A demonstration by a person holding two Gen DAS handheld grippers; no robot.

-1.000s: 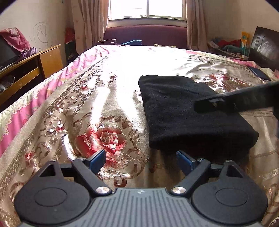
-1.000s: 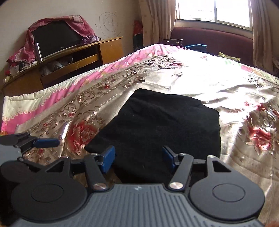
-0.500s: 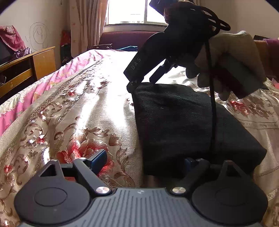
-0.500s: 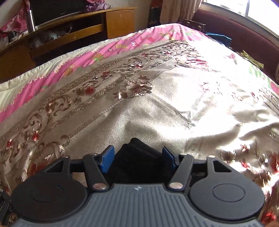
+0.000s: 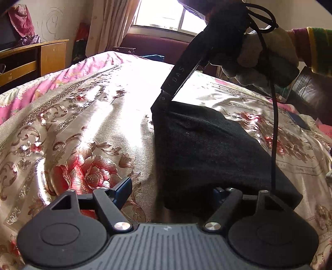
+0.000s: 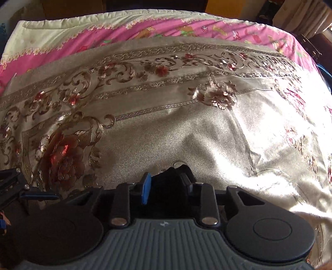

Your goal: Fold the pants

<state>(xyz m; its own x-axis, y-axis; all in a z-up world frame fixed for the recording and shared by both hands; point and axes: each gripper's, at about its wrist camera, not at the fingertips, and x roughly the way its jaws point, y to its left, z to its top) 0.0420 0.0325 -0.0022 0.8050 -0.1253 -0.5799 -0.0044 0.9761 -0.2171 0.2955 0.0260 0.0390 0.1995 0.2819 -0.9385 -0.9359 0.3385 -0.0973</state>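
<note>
While the right gripper (image 6: 166, 187) points steeply down at the bed, its jaws are closing with a bunched far corner of the black pants (image 5: 207, 149) between them; the blue pad (image 6: 145, 191) sits against the cloth, so I read it as pinching that corner, which is pulled up off the bedspread (image 6: 186, 128). Left gripper (image 5: 172, 191) is at the near corner on the same left side edge of the bundle: jaws spread wide but closing, left finger (image 5: 122, 187) clear over the bedspread, right finger tucked under the fabric, nothing clamped yet. Pants are already folded to a thick rectangular slab, long axis running from the left gripper away toward the window (image 5: 166, 18), lying toward the right half of the bed. Next move likely needs both corners held, then carried across the short axis. Pants: matte, fuzzy knit, heavy, will sag between grips. Bedspread: glossy satin, floral, slippery, wrinkles easily. A gloved hand (image 5: 259, 58) holds the right gripper's handle.
</note>
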